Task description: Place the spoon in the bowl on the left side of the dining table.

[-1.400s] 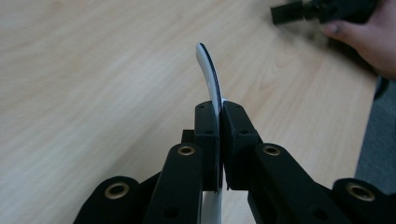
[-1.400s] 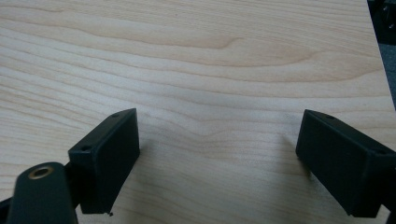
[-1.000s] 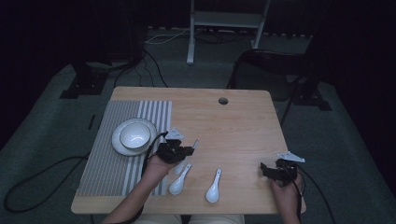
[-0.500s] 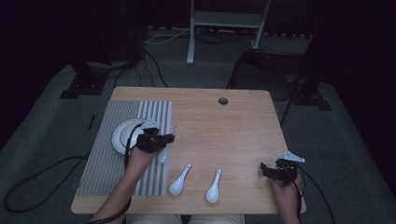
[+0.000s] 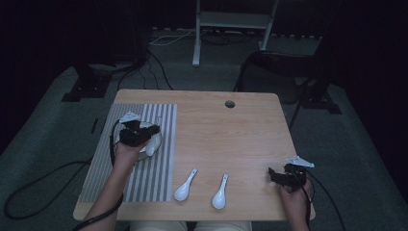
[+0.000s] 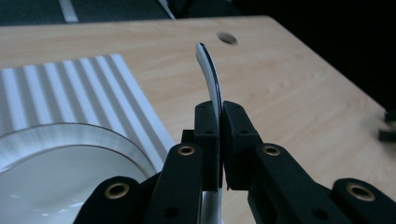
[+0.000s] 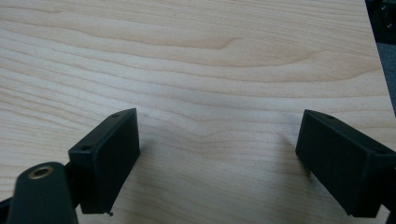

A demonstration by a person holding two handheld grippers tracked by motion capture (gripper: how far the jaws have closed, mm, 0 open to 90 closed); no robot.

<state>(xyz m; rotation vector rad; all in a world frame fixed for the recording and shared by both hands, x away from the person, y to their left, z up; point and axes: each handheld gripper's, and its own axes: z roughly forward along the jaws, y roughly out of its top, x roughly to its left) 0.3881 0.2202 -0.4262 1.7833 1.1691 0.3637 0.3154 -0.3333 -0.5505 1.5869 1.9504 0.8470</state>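
Note:
My left gripper (image 6: 219, 135) is shut on a white spoon (image 6: 208, 70), whose curved handle rises between the pads. It hangs over the near right edge of a white bowl (image 6: 51, 172) on the striped placemat (image 6: 70, 88). In the high view the left gripper (image 5: 146, 132) is above the placemat (image 5: 144, 183) at the table's left. Two more white spoons (image 5: 185, 185) (image 5: 220, 191) lie on the wood near the front edge. My right gripper (image 5: 275, 175) rests at the front right corner, and its jaws (image 7: 212, 163) stand open over bare wood with nothing between them.
The wooden table (image 5: 231, 139) has a round cable hole (image 5: 229, 104) near its far edge. A metal stand (image 5: 231, 24), a dark chair (image 5: 274, 62) and cables lie on the floor beyond the table.
My left hand has carried the spoon from the table's middle leftward to above the bowl on the placemat. The right gripper and the two lying spoons have stayed put.

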